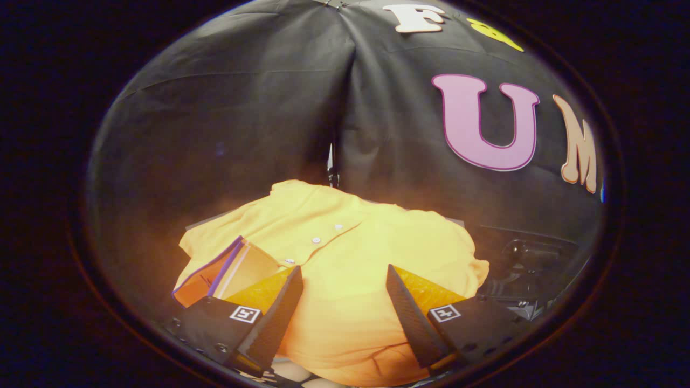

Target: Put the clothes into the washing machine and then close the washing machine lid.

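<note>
**Gripper spread over the yellow shirt**

You are holding the gripper (345,293) with its fingers (280,315) set wide apart, nothing pinched between them. Both fingers are reaching forward over the yellow shirt (345,253), one on each side of its lower front. Whether the tips are touching the cloth is hard to tell from this angle.

The shirt is lying in a rumpled heap just ahead of and between the fingers, filling the gap between them and running on beyond. It is a polo-type top with a row of small pale buttons (316,240) on the placket. That button line is running diagonally, from near the left finger's tip up and away to the right. The collar (215,272) is folded open beside the left finger, showing an orange inner face with a dark trimmed edge. So the neck end is sitting near the left finger, and the body of the shirt is spreading away and rightward; its long axis is lying roughly crosswise to the fingers, tilted back on the right.

The shirt is resting on something with a grey edge (207,221) peeking out behind it on the left. Right of the shirt, beyond the right finger, some dark shiny hardware (525,258) is sitting in shadow, too dim to identify.
</note>
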A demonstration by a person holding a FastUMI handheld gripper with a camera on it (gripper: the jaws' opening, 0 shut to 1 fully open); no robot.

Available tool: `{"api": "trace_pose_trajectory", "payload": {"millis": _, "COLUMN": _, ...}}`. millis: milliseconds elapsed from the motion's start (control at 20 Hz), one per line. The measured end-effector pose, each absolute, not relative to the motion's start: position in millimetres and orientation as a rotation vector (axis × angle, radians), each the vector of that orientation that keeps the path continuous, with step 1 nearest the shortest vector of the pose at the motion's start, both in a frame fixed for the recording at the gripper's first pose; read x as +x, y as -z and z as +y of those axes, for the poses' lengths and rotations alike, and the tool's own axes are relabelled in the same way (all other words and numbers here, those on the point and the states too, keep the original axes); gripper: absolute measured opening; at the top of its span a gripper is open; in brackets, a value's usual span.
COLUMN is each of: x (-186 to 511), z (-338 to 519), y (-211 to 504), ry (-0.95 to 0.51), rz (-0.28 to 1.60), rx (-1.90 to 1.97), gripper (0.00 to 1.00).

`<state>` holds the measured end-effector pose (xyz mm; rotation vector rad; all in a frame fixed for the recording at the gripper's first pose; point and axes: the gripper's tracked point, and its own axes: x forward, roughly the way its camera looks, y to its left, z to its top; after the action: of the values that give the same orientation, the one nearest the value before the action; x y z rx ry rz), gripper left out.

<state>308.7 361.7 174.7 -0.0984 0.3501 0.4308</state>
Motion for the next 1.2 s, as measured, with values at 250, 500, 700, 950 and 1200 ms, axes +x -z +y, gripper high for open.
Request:
{"api": "trace_pose_trajectory", "payload": {"millis": 250, "x": 303.6, "z": 368.8, "y": -172.2, "ry": -0.446, "rz": 0.33, "rx": -0.122, "gripper": 0.51}}
{"api": "trace_pose_trajectory", "payload": {"millis": 500, "x": 303.5, "z": 370.8, "y": -173.4, "ry": -0.42, "rz": 0.349, "rx": -0.078, "gripper": 0.08}}
{"api": "trace_pose_trajectory", "payload": {"millis": 700, "x": 300.9, "z": 366.7, "y": -179.0, "ry": -0.391, "rz": 0.357, "rx": -0.01, "gripper": 0.01}}
{"api": "trace_pose_trajectory", "payload": {"millis": 950, "x": 308.5, "z": 338.6, "y": -193.5, "ry": -0.347, "rz": 0.331, "rx": 0.06, "gripper": 0.01}}
{"api": "trace_pose_trajectory", "payload": {"millis": 1200, "x": 322.5, "z": 252.9, "y": -225.3, "ry": -0.156, "rz": 0.23, "rx": -0.013, "gripper": 0.0}}
